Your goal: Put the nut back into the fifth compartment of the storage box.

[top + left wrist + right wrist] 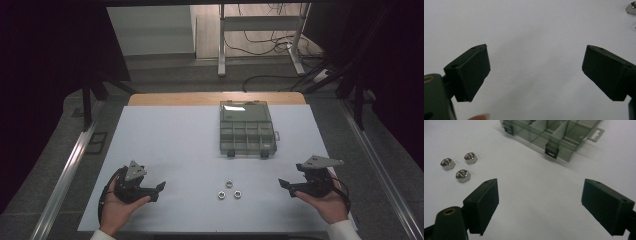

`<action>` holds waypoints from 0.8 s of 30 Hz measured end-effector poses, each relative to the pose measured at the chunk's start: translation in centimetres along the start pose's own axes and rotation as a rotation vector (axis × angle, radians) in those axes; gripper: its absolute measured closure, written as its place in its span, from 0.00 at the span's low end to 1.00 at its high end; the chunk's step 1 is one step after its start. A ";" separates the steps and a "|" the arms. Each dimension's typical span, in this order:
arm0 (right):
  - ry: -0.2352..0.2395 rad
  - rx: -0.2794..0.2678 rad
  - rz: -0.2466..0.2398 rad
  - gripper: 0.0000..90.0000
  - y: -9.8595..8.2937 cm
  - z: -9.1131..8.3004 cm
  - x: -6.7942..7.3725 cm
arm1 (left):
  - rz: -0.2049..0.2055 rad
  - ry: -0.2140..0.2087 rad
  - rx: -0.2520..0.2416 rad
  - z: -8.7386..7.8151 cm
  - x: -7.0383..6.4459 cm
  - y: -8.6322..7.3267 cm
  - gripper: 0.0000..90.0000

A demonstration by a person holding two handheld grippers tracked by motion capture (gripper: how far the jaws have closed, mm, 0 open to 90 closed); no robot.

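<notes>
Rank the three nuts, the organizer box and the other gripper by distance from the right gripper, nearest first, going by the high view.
From the right gripper:
1. The three nuts, just to its left, mid-table; too tightly clustered to rank singly.
2. The organizer box, farther up the table, to its left.
3. The left gripper, across the table beyond the nuts.

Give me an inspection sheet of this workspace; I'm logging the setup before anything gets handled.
Surface: white sheet over a wooden table, flat and clean.
Job's things: three steel hex nuts lying loose in a cluster, apart from each other; smoky clear compartment organizer box beyond them, latches toward the person, contents not discernible.
Clutter: nothing seen.
Grippers: left tongs and right tongs both open, holding nothing, each in a hand at the near edge either side of the nuts.
Cables: loose cables on the floor behind the table.
Surroundings: white table legs, dark curtains at the sides.
</notes>
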State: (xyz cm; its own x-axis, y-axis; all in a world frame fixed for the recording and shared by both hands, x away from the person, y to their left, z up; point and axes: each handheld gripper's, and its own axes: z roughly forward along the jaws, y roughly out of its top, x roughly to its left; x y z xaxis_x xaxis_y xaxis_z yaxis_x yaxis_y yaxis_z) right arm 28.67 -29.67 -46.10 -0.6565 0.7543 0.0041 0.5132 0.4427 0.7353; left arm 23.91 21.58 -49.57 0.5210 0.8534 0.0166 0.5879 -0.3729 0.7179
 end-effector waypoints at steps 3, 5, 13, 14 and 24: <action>0.006 0.020 -0.029 0.16 0.5 0.0 0.5 | 0.004 0.001 -0.008 -0.1 -0.1 0.1 0.10; 0.012 0.024 -0.045 0.16 0.7 0.1 0.8 | 0.003 0.001 -0.010 -0.1 -0.2 0.1 0.10; 0.037 0.053 -0.076 0.16 1.2 0.8 1.6 | 0.004 -0.003 0.001 0.1 -0.1 0.0 0.10; 0.036 0.058 -0.080 0.16 1.3 0.9 1.7 | 0.003 -0.003 0.003 0.2 -0.1 0.0 0.10; 0.040 0.111 -0.109 0.17 2.6 1.9 3.2 | 0.014 0.003 0.012 0.3 -0.3 0.0 0.10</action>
State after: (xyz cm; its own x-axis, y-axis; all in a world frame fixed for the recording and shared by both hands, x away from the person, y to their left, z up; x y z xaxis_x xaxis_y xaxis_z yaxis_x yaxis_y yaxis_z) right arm 28.98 -25.17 -45.49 -0.7319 0.6800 -0.0429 0.4946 0.5735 0.6531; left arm 23.97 21.21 -49.76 0.5277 0.8489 0.0283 0.5882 -0.3893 0.7088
